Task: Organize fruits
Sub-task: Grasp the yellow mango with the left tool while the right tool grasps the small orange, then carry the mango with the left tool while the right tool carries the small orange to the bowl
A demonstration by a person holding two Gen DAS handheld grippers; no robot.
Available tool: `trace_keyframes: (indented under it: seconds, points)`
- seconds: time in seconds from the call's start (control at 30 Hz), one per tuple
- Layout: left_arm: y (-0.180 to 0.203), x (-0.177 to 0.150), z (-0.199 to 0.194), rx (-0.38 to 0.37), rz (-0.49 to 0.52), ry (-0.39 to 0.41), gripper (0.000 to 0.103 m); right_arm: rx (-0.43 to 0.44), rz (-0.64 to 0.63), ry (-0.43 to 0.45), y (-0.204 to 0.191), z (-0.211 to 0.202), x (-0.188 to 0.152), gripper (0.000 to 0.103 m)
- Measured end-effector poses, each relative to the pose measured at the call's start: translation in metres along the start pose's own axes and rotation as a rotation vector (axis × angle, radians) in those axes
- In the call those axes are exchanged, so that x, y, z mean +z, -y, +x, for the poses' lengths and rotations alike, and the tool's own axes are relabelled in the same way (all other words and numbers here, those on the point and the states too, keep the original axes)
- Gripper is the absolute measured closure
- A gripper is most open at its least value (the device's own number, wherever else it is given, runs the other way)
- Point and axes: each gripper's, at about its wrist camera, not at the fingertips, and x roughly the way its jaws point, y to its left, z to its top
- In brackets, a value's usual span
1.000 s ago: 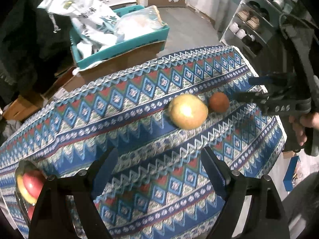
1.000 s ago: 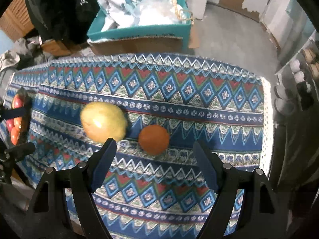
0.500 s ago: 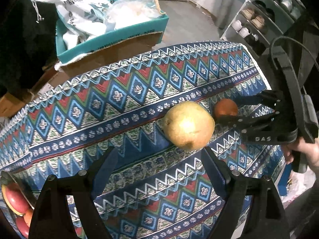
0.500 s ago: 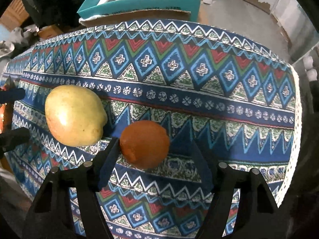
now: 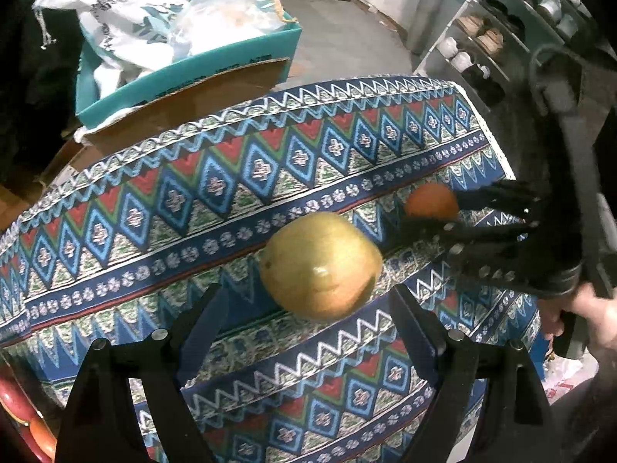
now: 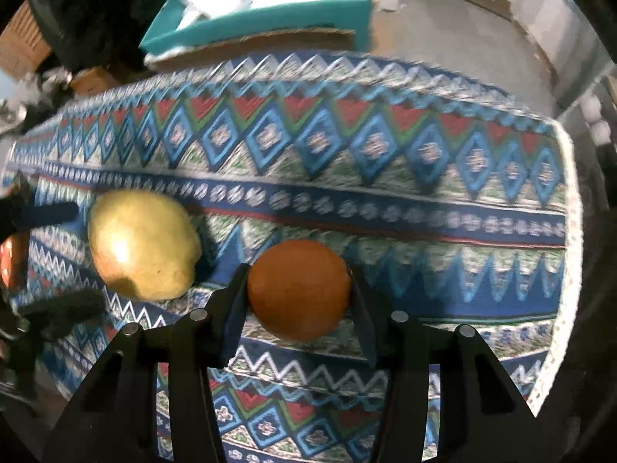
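Right wrist view: the right gripper (image 6: 297, 301) has its two fingers pressed against either side of the orange (image 6: 299, 289), closed on it just above the patterned cloth (image 6: 385, 200); whether the orange rests on the cloth or is lifted clear cannot be told. Just left of it lies the pear (image 6: 142, 245), yellow-green with a bright glare spot, near the orange but apart from it. At the far left edge the left gripper's dark fingers (image 6: 46, 212) reach in on both sides of the pear, and a sliver of red fruit (image 6: 9, 258) shows behind them. Beyond the cloth's far edge sits a teal box (image 6: 262, 23) on brown cardboard. This view is blurred. In the left wrist view, the left gripper (image 5: 304, 316) is spread wide, its fingers set on either side of the near half of the pear (image 5: 320, 266) without touching it; it holds nothing. The pear lies on the cloth (image 5: 231, 177) near the middle. To the right, the right gripper (image 5: 428, 210) comes in from the side with its black fingers around the orange (image 5: 432, 200), and a hand (image 5: 590, 316) grips its handle. At the lower left corner a red fruit (image 5: 38, 434) shows at the frame's edge. Behind the cloth stand the teal box (image 5: 185, 73), filled with white bags (image 5: 127, 19), and a shelf (image 5: 482, 38) of small items at the upper right.
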Motion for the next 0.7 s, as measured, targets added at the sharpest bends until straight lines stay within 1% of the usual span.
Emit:
trace_keyframes:
  seconds: [0.2, 0.33, 0.5, 0.6, 0.7]
  points:
    - [0.009, 0.006, 0.017, -0.005, -0.015, -0.024, 0.017, 0.001, 0.107, 0.057, 0.035, -0.023, 0.003, 0.054]
    - [0.014, 0.010, 0.035, 0.010, -0.017, -0.051, 0.015, 0.012, 0.149, 0.072, 0.047, -0.028, -0.003, 0.054]
    - [0.017, 0.011, 0.052, 0.029, -0.024, -0.067, 0.015, 0.019, 0.162, 0.072, 0.051, -0.027, -0.011, 0.054]
    - [0.019, 0.009, 0.055, 0.040, -0.028, -0.063, 0.015, 0.026, 0.160, 0.074, 0.052, -0.028, -0.013, 0.054]
    - [0.020, 0.008, 0.056, 0.043, -0.027, -0.052, 0.019, 0.026, 0.147, 0.076, 0.048, -0.030, -0.013, 0.054]
